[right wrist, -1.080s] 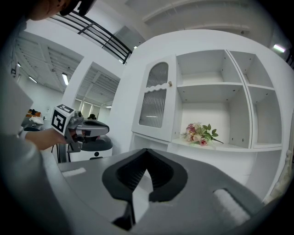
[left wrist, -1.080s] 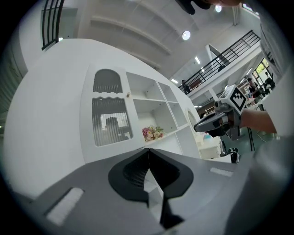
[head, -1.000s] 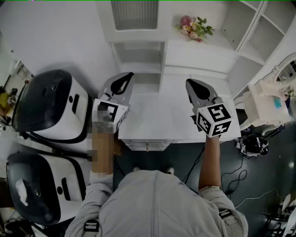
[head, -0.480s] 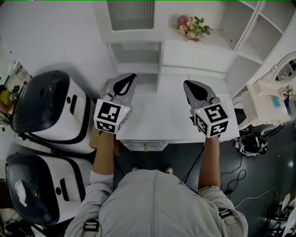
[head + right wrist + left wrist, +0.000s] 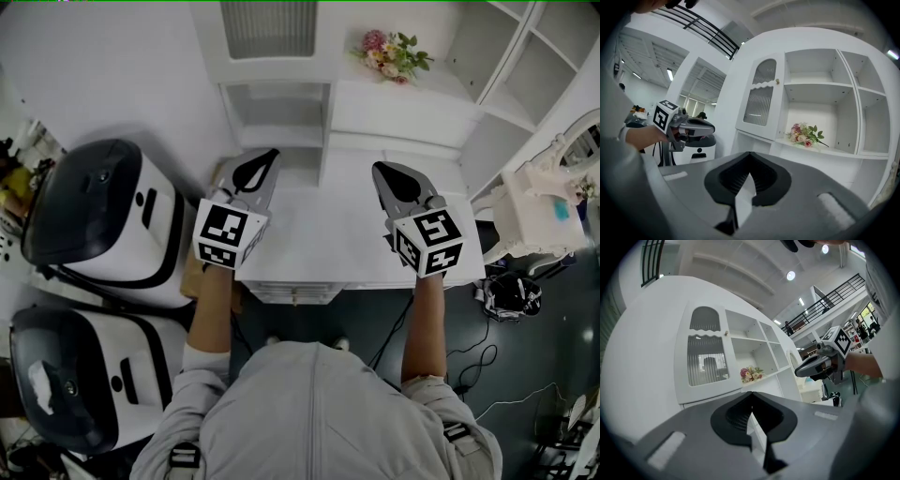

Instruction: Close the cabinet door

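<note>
Person in a grey top (image 5: 319, 412) stands at the near edge of a white table (image 5: 328, 234), one marker-cubed tool in each hand, both held out level over the tabletop. The left tool (image 5: 272, 152) reaches over the table's far left corner, its jaws brought together at the tips with nothing between them. The right tool (image 5: 378, 167) hangs over the right half of the table, well apart from its partner, its jaws likewise closed tip to tip and empty. Two white-and-black machines (image 5: 103, 216) sit on the floor off the table's left edge. Beyond the far edge rises a white shelf unit (image 5: 487, 56); the cabinet door (image 5: 265, 28), arched and fitted with ribbed glass, is at its upper left, above the left tool and untouched by either. Whether it sits fully shut cannot be told. A bunch of pink flowers (image 5: 392, 54) lies on the open shelf just right of the door.
</note>
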The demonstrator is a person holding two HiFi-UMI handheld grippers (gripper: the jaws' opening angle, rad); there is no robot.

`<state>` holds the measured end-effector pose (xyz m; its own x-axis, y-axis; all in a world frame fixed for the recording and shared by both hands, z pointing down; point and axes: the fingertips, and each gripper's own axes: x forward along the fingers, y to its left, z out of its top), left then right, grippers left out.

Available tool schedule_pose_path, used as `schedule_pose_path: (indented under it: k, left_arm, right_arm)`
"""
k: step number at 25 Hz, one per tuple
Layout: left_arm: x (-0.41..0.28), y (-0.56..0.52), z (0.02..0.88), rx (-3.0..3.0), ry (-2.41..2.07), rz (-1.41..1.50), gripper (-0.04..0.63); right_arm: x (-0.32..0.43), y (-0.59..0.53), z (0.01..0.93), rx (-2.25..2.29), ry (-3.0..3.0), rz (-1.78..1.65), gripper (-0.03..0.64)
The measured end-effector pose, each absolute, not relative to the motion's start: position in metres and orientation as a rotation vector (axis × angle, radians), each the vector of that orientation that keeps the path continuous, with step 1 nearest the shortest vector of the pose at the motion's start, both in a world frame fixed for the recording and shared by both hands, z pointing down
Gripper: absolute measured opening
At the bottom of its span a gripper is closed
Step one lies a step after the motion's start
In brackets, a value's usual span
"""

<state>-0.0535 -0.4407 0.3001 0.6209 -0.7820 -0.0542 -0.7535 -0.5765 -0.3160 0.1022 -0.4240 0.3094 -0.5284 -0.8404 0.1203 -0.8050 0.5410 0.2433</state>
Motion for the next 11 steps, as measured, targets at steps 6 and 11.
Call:
schedule_pose_path:
  k: [6, 11]
  left_arm:
    - [-0.0518, -0.4425, 0.3029, -2.552, 1.238, -0.136, 0.017]
    - [-0.0507, -0.4430, 0.3060, -2.558, 1.235, -0.140, 0.017]
  right_arm:
    - [0.1046, -0.4257, 0.3129, 1.393, -2.551, -0.210, 0.000]
    - [0.1059, -0.4270, 0.3158, 1.399, -2.546, -0.195, 0.000]
